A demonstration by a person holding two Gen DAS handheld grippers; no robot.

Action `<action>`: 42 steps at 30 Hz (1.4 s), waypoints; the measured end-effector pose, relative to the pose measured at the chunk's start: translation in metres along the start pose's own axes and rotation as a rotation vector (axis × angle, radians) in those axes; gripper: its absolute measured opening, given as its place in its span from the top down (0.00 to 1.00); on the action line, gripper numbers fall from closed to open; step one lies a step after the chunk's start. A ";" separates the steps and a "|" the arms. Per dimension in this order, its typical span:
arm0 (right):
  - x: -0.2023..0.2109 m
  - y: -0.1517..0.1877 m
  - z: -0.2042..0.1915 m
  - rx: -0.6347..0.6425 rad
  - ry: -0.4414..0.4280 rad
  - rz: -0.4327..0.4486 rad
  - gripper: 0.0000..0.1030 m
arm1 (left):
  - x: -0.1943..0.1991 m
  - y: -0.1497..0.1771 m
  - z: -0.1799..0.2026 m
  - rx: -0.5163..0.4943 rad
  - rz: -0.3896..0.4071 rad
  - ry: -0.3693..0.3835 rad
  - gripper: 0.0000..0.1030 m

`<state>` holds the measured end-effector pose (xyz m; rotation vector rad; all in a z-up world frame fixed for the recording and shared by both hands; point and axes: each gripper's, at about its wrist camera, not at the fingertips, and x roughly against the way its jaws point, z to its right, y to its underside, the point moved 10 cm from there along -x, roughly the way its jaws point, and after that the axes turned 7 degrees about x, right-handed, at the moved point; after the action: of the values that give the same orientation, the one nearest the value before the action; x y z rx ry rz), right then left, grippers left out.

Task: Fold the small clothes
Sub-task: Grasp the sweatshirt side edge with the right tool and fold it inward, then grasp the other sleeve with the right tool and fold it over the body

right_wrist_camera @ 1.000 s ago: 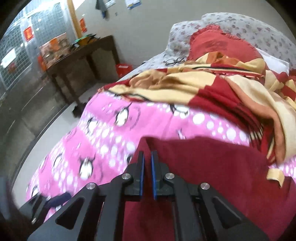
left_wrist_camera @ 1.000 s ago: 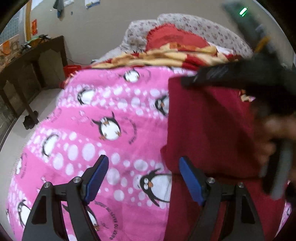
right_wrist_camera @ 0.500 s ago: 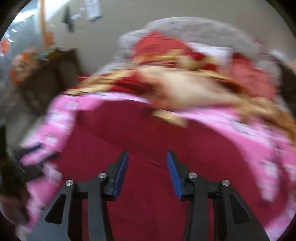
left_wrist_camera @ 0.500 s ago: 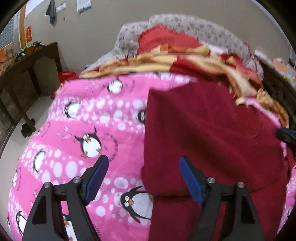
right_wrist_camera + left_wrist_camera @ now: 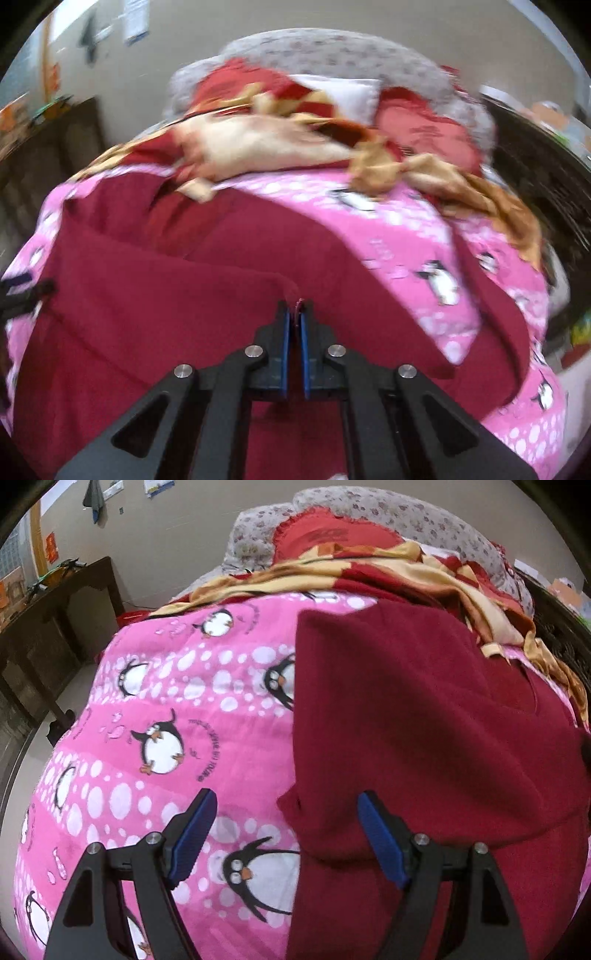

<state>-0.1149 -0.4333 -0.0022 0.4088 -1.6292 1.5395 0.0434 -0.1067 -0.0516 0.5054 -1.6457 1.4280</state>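
A dark red garment (image 5: 413,716) lies partly folded on a pink penguin blanket (image 5: 177,709). My left gripper (image 5: 286,830) is open and empty, its blue pads straddling the garment's near left corner. In the right wrist view, the garment (image 5: 177,295) spreads across the blanket (image 5: 424,251). My right gripper (image 5: 294,317) is shut on a folded edge of the red garment, with a bit of cloth showing between the pads.
A yellow and red blanket (image 5: 388,568) and pillows (image 5: 332,535) are heaped at the bed's head. A dark wooden table (image 5: 48,620) stands on the left by the wall. A dark wicker edge (image 5: 535,155) runs along the right.
My right gripper left the garment's left side, opened, swung over to the right and has shut on a fold of the garment. My left gripper stayed open.
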 end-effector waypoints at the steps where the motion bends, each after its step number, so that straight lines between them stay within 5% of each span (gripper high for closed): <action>1: -0.005 0.003 0.002 -0.016 -0.009 -0.019 0.84 | -0.002 0.001 0.002 -0.010 -0.003 -0.010 0.20; 3: -0.021 0.013 0.002 -0.014 -0.020 -0.085 0.79 | -0.003 0.002 0.003 -0.017 -0.007 -0.021 0.20; 7: 0.004 0.006 0.013 -0.033 0.002 -0.021 0.60 | 0.016 -0.007 0.005 -0.001 0.042 0.000 0.20; 15: 0.020 0.005 -0.002 -0.117 -0.133 0.024 0.60 | 0.010 -0.019 0.031 -0.002 0.062 0.030 0.20; 20: -0.023 0.018 -0.004 -0.101 -0.088 -0.059 0.60 | -0.022 -0.010 0.038 -0.009 -0.024 0.011 0.19; 30: 0.020 0.019 -0.019 -0.072 -0.122 -0.005 0.60 | -0.013 -0.010 0.038 -0.013 -0.017 0.011 0.18; 35: -0.010 0.043 -0.026 -0.069 -0.114 -0.110 0.60 | 0.003 -0.005 0.043 -0.024 -0.002 0.014 0.18; 42: 0.034 0.037 0.003 -0.127 -0.116 -0.019 0.58 | 0.035 0.003 0.049 -0.008 0.044 0.066 0.18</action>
<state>-0.1632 -0.4181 -0.0015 0.4499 -1.7967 1.4116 0.0054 -0.1437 -0.0225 0.4153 -1.6185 1.4549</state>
